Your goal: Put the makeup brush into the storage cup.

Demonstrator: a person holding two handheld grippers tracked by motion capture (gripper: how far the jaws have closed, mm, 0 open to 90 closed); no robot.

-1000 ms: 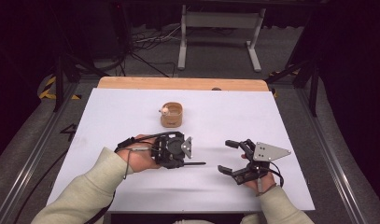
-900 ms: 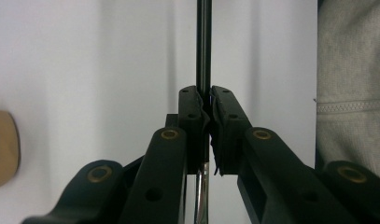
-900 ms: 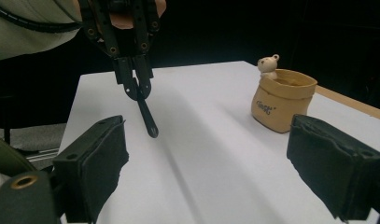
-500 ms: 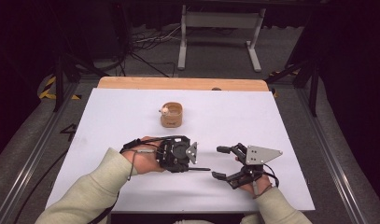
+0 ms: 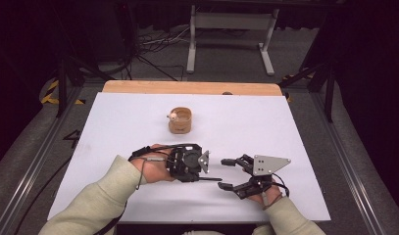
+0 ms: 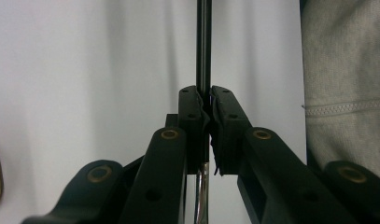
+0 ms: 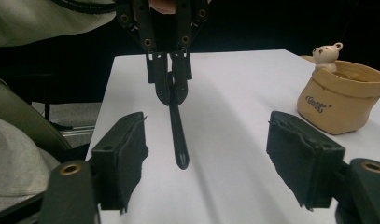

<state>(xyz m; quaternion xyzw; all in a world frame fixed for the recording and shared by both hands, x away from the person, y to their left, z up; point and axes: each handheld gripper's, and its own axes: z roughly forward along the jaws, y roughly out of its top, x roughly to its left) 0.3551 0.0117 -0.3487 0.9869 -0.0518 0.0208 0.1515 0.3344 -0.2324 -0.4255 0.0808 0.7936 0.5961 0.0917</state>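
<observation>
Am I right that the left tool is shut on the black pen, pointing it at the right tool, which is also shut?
Not quite: the right tool is open, its jaws wide apart in the right gripper view. The left tool is indeed shut on the black pen, pointing it there.

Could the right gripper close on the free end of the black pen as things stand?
Probably yes. The right gripper is open, and the black pen, clamped in the left gripper, points into the gap between its fingers with nothing between.

Pouch (image 5: pixel 180 120) sitting on the table (image 5: pixel 295 147) toward its far middle, left gripper (image 5: pixel 207 171) lying nearer, gripping a pen (image 5: pixel 209 179) pointing right toward the right gripper (image 5: pixel 228 174) just beside it
</observation>
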